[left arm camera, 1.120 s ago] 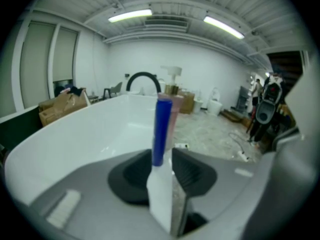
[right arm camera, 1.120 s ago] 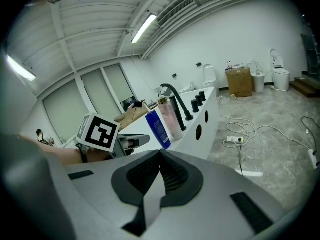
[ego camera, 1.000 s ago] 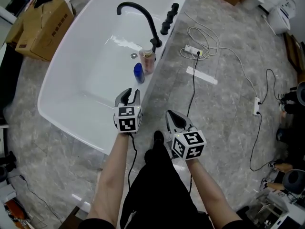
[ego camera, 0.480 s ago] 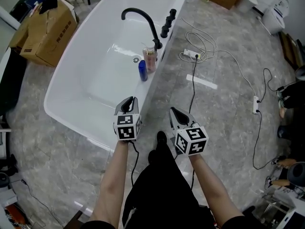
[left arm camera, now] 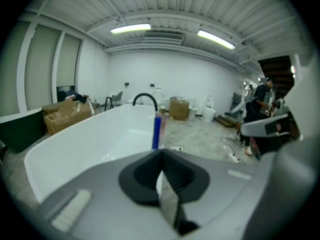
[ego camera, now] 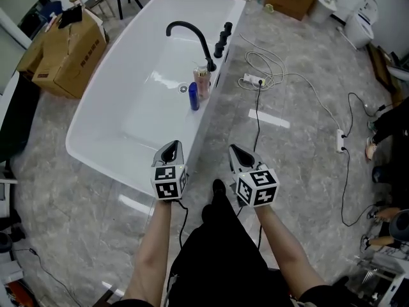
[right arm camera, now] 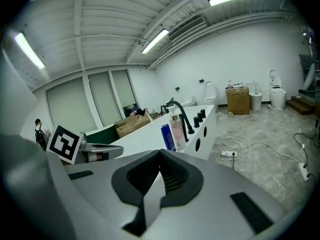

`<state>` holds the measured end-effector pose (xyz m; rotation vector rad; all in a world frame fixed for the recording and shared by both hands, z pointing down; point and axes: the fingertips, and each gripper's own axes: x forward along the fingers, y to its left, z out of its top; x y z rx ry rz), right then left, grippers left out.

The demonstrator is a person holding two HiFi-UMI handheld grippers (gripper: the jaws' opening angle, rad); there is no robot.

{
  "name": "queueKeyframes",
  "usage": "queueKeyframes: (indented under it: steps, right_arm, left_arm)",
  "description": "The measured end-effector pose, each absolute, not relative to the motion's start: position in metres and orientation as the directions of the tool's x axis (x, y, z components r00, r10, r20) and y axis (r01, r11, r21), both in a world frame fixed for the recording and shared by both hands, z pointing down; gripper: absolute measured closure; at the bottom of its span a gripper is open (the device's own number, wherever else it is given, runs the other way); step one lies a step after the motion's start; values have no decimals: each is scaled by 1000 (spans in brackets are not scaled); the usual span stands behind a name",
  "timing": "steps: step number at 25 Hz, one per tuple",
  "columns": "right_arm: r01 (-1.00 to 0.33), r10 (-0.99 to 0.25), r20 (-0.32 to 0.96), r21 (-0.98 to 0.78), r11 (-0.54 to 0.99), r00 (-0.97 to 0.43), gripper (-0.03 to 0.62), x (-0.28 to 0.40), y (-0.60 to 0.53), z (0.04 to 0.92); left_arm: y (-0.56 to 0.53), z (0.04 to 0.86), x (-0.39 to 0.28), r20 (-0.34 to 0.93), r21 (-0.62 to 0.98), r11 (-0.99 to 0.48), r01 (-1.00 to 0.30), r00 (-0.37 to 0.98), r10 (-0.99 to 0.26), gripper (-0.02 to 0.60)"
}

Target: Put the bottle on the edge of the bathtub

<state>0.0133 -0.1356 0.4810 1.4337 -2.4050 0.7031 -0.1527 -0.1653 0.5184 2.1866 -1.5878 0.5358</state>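
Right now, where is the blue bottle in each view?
Head view: blue bottle upper centre, on the tub rim, beside the pink bottle.
Left gripper view: centre, at the tub's right rim.
Right gripper view: centre, left of the pink bottle.
Shared landmark: black faucet behind it.

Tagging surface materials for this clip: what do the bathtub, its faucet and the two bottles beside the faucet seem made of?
Bathtub: glossy white, likely acrylic or enamel; bright highlights on its walls.
Faucet: matte black, probably coated metal; hardly any shine.
Blue bottle: opaque plastic, apparently.
Pink bottle: translucent pinkish plastic, it seems, with a pale top.
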Motion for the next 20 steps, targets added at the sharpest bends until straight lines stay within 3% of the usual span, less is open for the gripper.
queueKeyframes:
  steps: [20]
  right_arm:
    - [-877, -776, 410, -256, 407, -480, 591, 19, -91, 457]
  left_arm:
    - [-97, 454, -168, 394, 94, -294, -951, 307, -866, 574]
